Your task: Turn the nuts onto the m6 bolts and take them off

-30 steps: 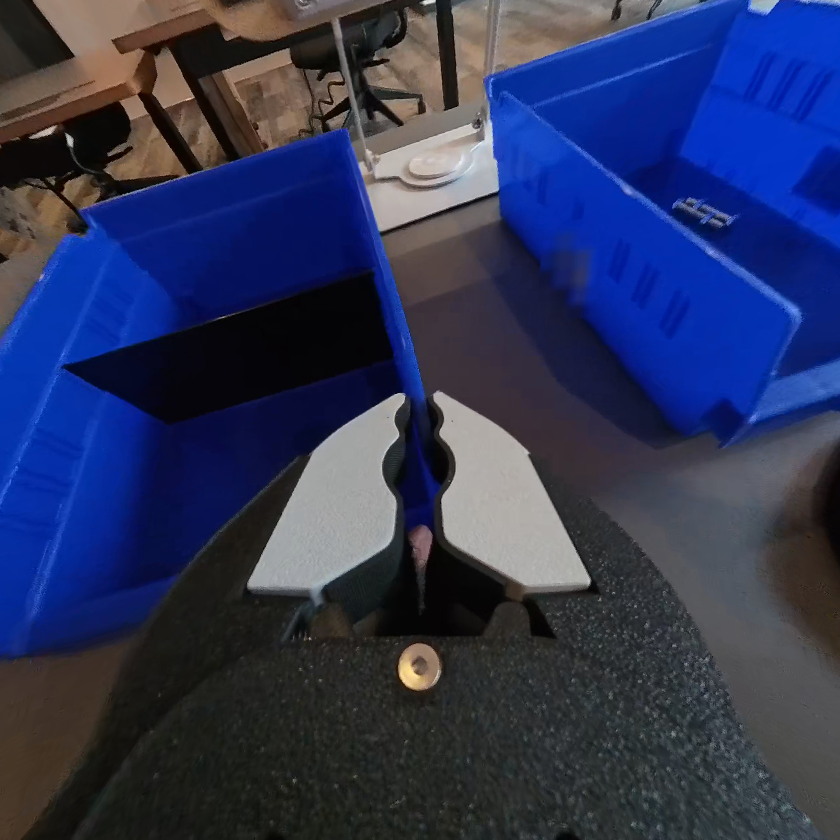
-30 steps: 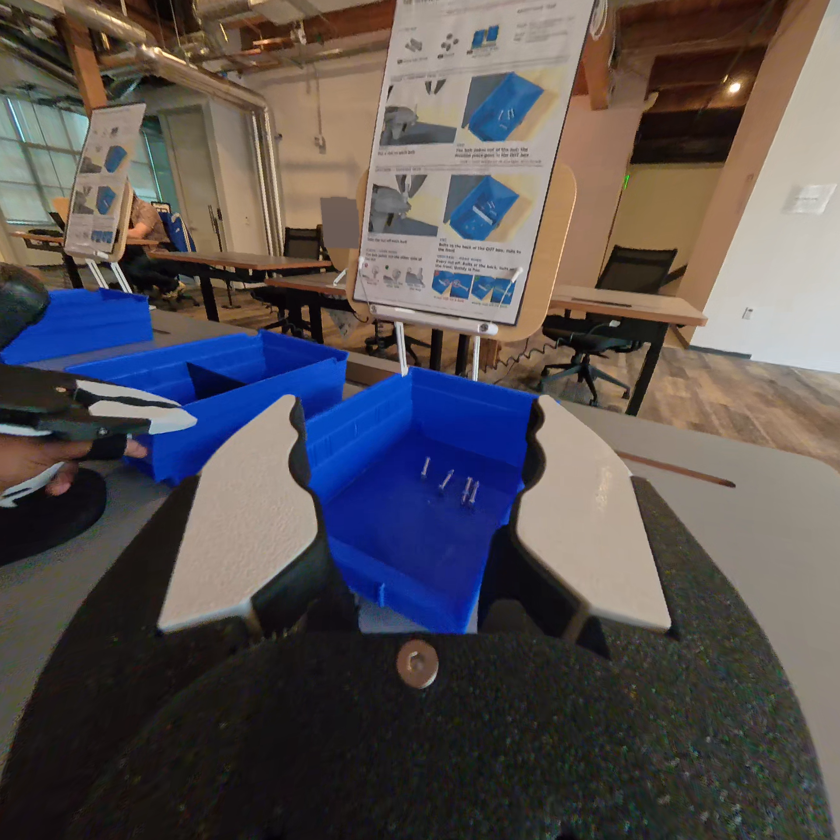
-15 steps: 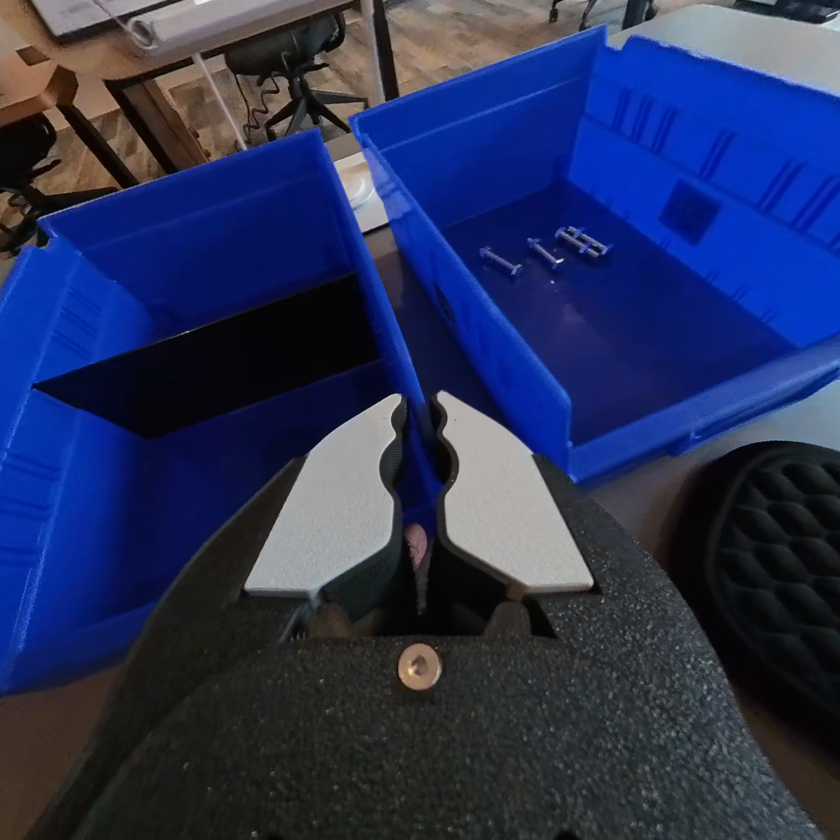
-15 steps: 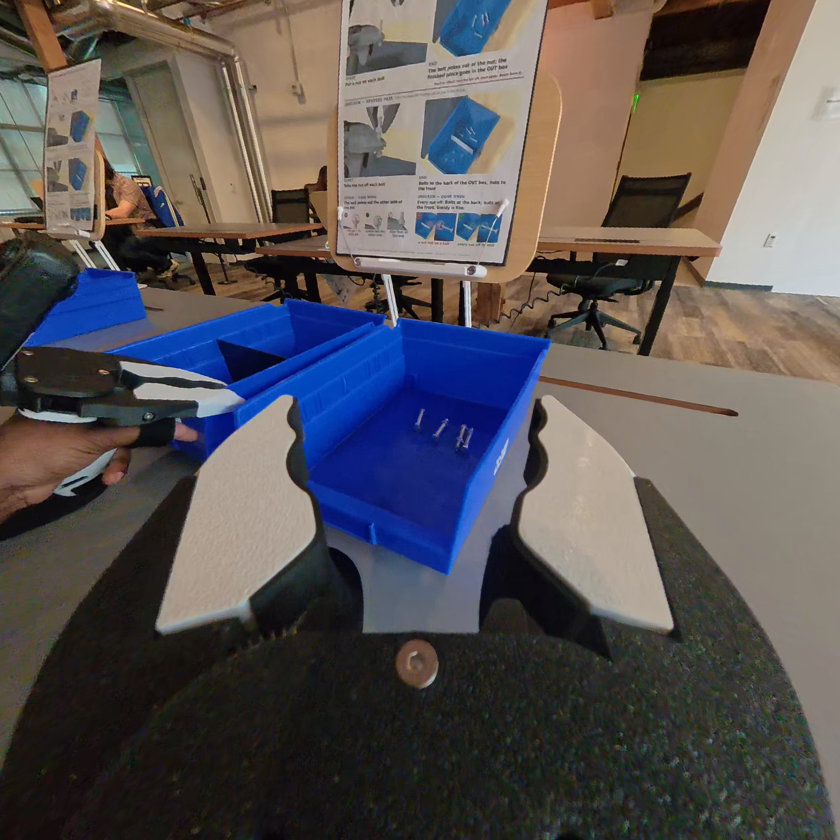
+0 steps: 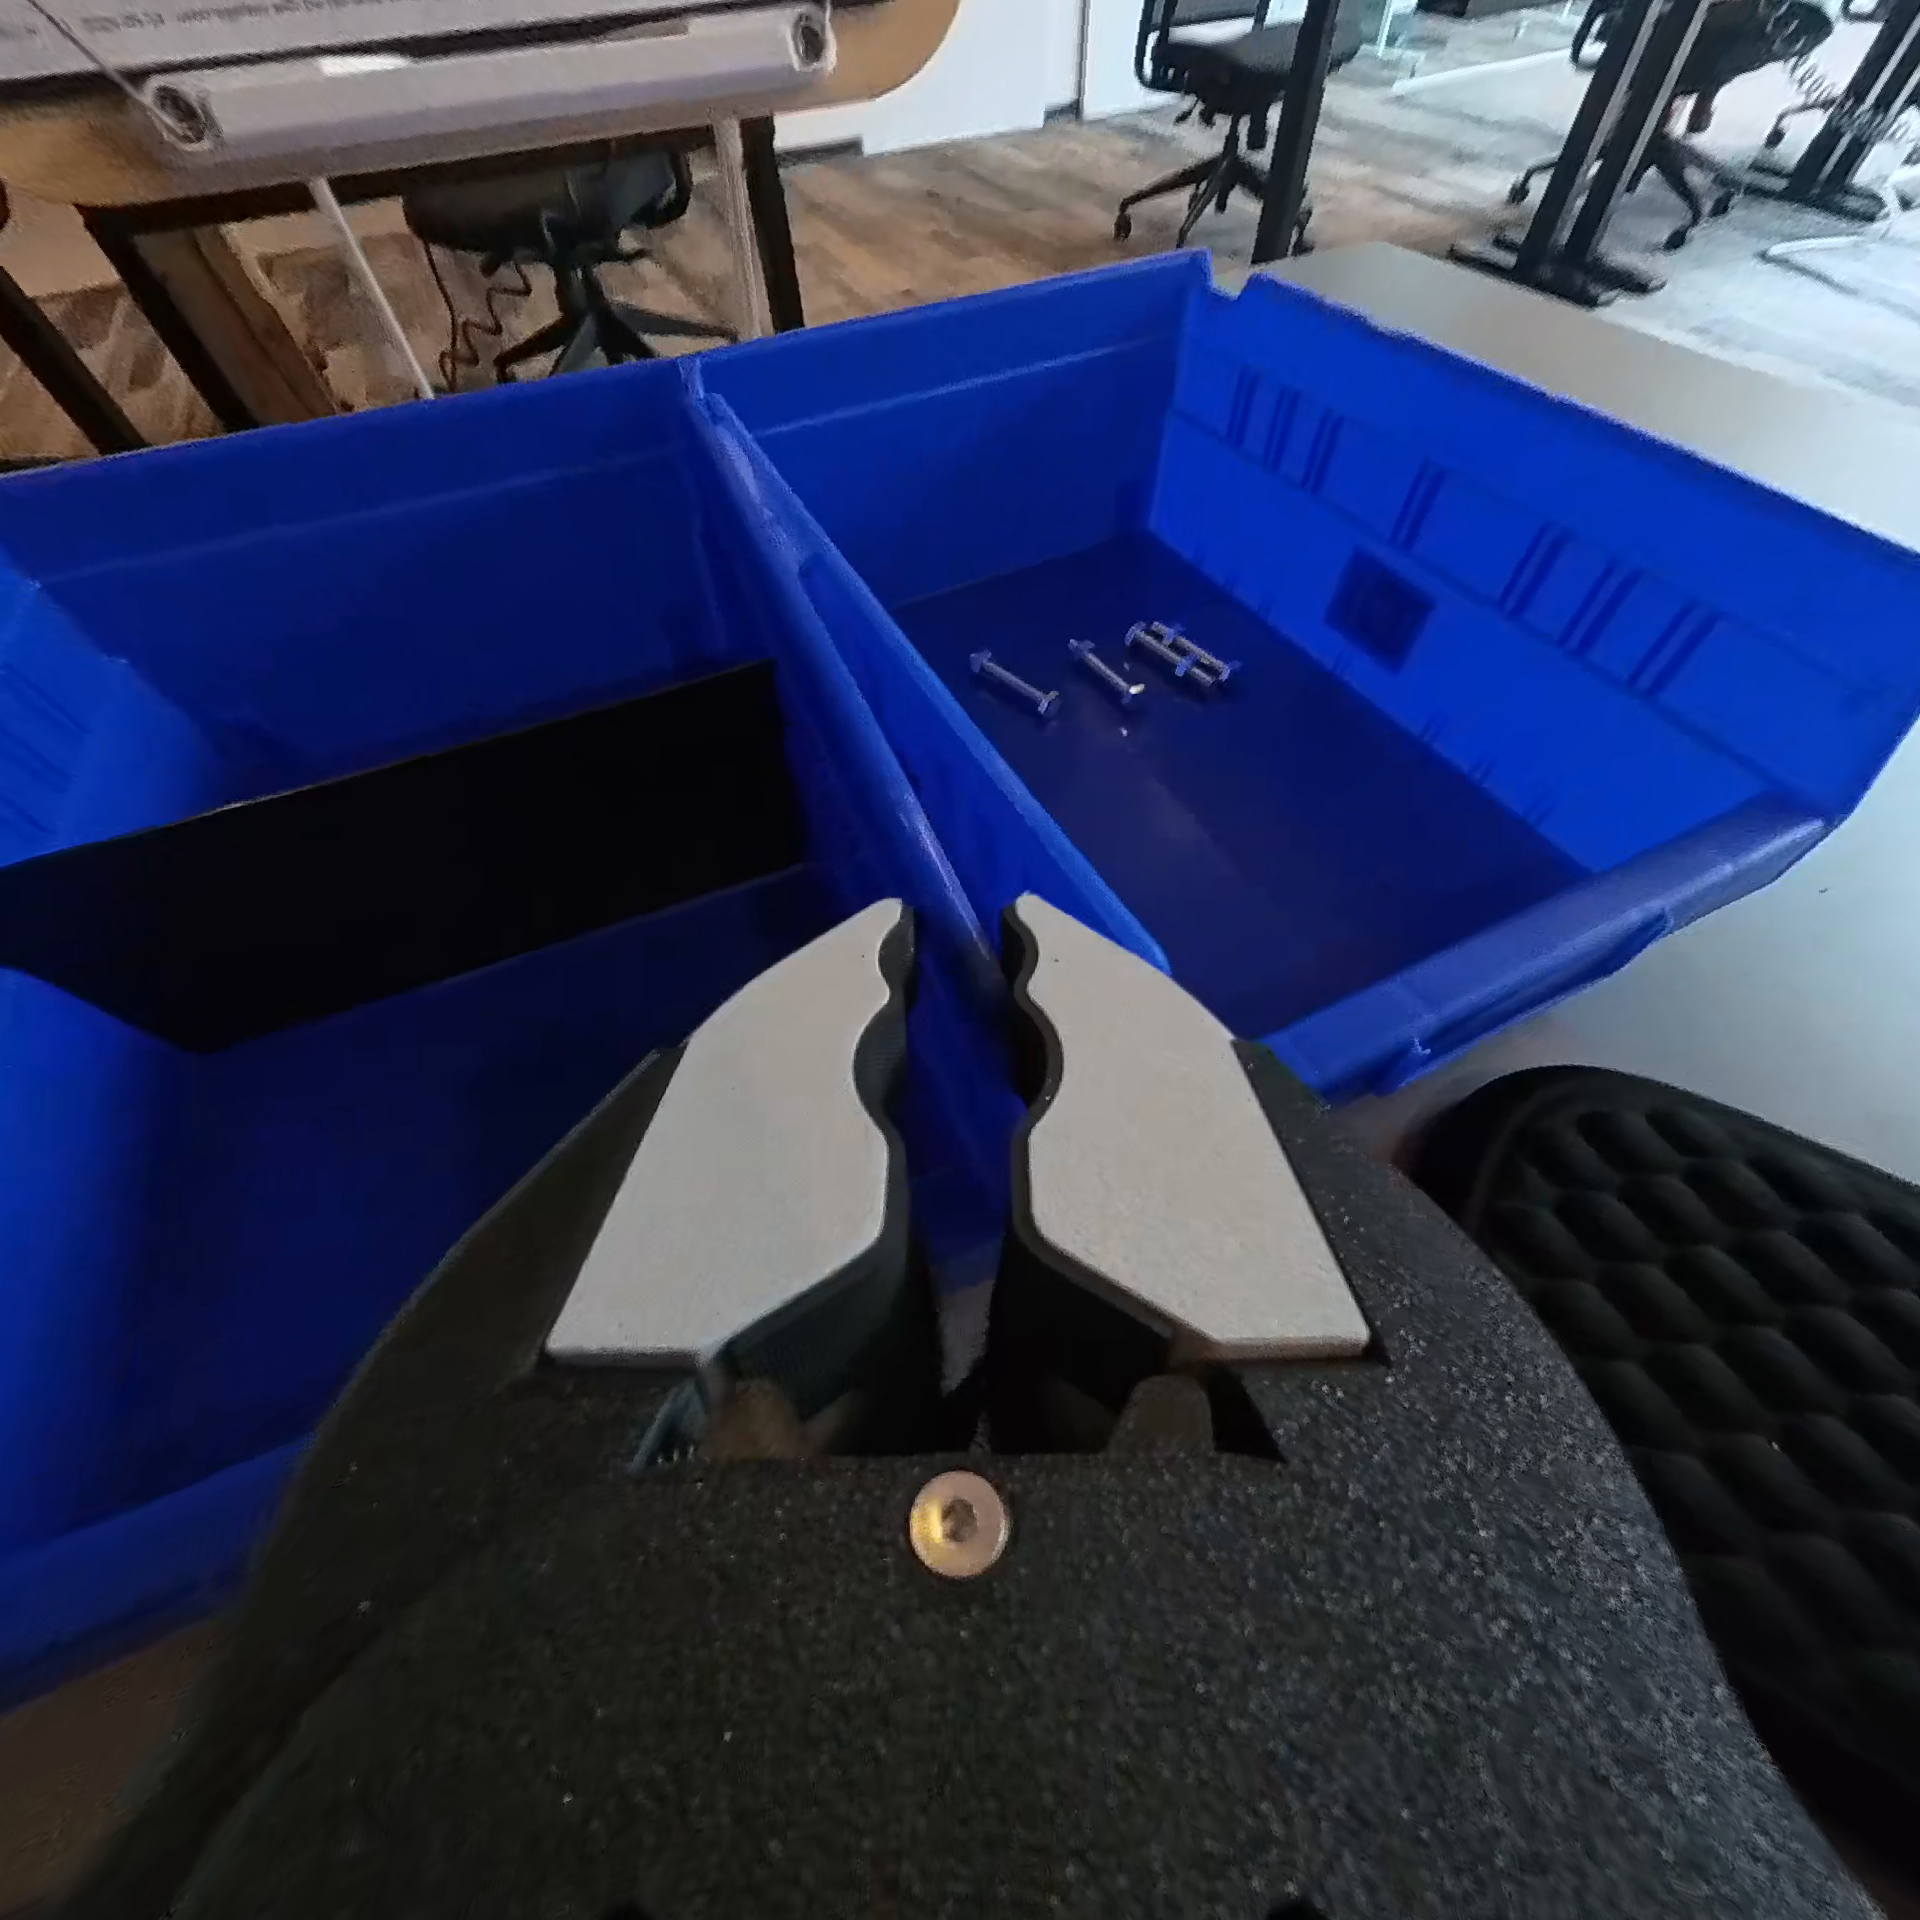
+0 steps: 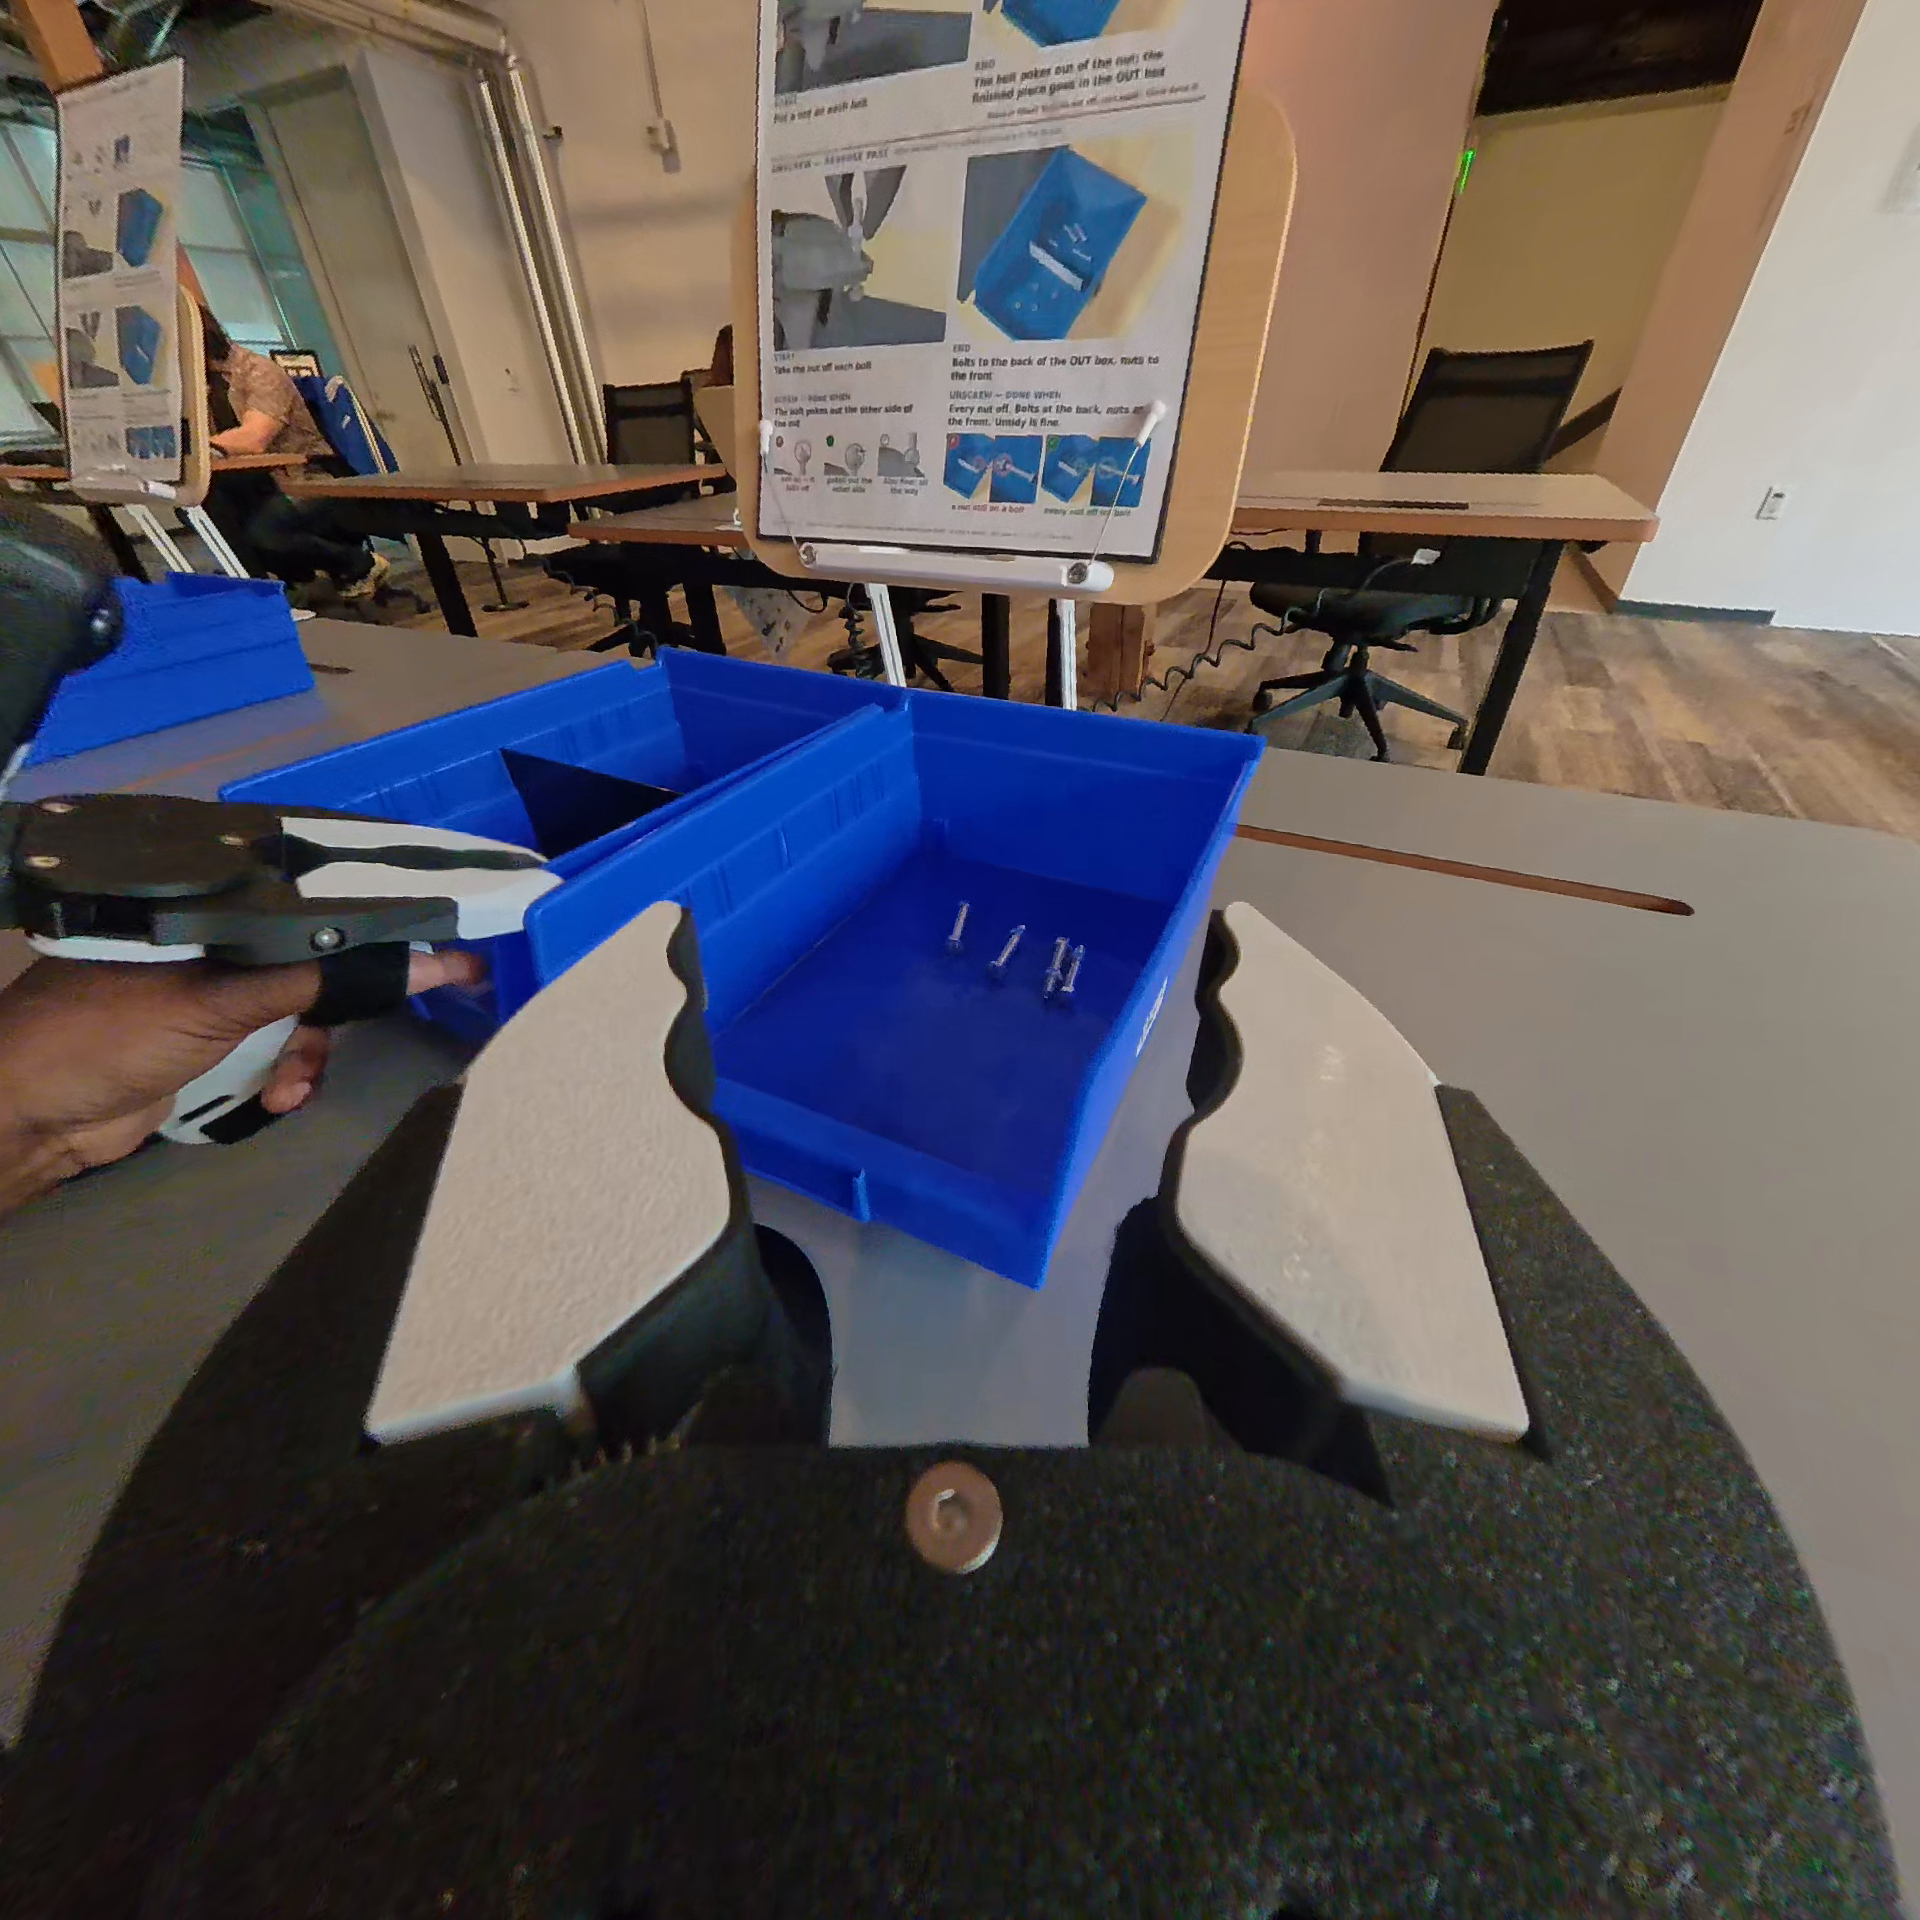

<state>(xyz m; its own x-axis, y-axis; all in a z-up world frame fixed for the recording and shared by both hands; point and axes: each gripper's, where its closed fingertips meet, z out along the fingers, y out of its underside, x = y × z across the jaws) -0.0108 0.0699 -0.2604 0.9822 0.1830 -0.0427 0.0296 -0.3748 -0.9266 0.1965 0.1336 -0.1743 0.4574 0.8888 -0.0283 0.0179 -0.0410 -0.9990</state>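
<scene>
Two blue bins stand side by side on the grey table (image 6: 1621, 1049). The right bin (image 5: 1558, 644) holds several silver bolts with nuts (image 5: 1112, 675), which also show in the right wrist view (image 6: 1013, 951). The left bin (image 5: 364, 582) has a black divider (image 5: 416, 831). My left gripper (image 5: 958, 925) straddles the left bin's right wall (image 5: 951, 1039). Its fingers stand slightly apart, with a gap between the right pad and the wall. It also shows in the right wrist view (image 6: 499, 883). My right gripper (image 6: 951, 914) is wide open and empty, in front of the right bin (image 6: 935, 790).
A black ribbed pad (image 5: 1714, 1299) lies on the table right of my left gripper. An instruction board on a stand (image 6: 987, 281) rises behind the bins. A third blue bin (image 6: 177, 665) sits far left. Desks and chairs stand beyond the table. The tips of one gripper are about 25 cm away from the tips of the other.
The left gripper drew the left bin by its wall over to the right bin until they touch. Its fingers then spread off the wall. The right gripper stayed open.
</scene>
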